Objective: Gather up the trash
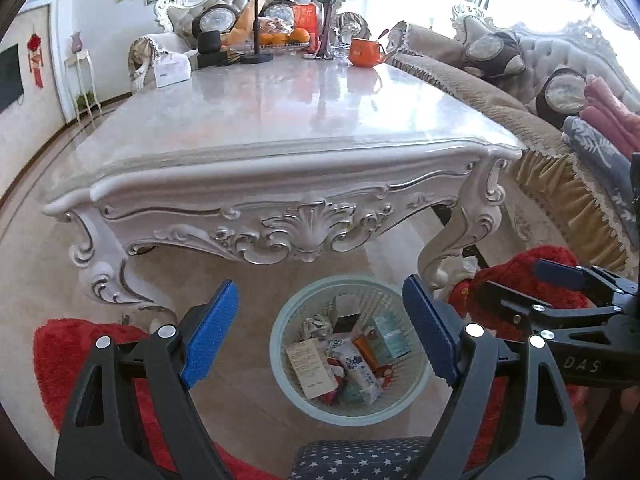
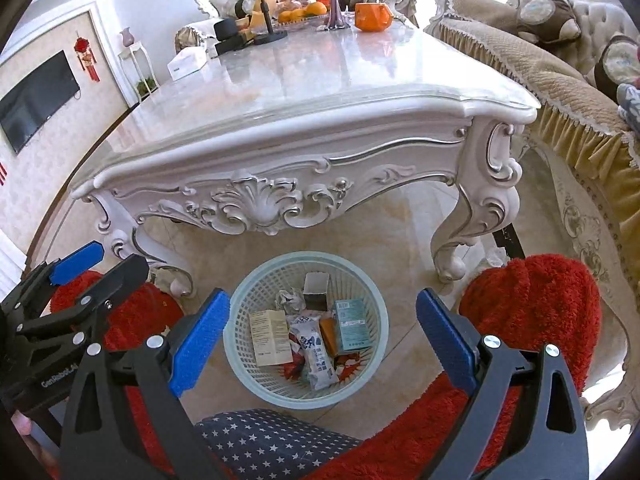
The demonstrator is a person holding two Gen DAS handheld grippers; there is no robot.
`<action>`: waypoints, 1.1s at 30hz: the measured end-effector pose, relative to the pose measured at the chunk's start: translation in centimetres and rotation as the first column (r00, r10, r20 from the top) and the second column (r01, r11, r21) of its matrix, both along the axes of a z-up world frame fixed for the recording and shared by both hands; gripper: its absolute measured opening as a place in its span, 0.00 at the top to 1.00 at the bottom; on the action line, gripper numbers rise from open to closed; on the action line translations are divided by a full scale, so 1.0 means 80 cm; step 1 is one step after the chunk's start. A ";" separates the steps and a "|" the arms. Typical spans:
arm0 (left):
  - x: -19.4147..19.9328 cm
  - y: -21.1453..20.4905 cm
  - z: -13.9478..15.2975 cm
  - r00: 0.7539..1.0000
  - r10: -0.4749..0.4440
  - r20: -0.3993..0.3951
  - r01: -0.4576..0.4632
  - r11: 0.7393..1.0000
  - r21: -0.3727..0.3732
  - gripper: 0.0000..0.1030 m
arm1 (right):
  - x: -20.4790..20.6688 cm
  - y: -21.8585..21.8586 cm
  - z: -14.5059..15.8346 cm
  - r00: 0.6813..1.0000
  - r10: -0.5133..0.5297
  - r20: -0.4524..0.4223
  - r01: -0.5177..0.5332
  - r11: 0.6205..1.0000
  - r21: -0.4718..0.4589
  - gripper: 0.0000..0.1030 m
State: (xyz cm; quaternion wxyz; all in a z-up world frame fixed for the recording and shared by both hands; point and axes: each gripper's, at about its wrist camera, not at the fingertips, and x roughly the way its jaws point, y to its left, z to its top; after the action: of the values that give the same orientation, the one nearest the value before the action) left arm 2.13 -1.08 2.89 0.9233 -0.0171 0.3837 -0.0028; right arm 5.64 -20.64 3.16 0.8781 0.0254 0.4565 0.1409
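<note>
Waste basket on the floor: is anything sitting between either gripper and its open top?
Nothing visible. The waste basket stands on the floor in front of the table, top uncovered, trash already inside. The left gripper and the right gripper are both open, nothing between their pads, with the basket in plain view between them.

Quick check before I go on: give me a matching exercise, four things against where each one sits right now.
Things:
1. orange mug
2. teal box
3. wastebasket
4. black TV

Places:
A. on the wall
B. far end of the table
C. on the floor in front of the table
D. inside the wastebasket

Pairs: 1-B, 2-D, 3-C, 4-A
</note>
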 end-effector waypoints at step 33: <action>-0.012 -0.006 0.013 1.000 -0.018 0.001 0.018 1.000 0.005 0.20 | -0.012 0.003 0.006 1.000 -0.004 0.016 0.005 0.999 -0.032 0.13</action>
State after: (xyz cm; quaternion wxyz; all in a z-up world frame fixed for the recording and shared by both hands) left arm 1.20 -1.52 3.93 0.9234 -0.0113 0.3835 -0.0100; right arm 4.68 -20.40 3.67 0.8822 0.0111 0.4518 0.1319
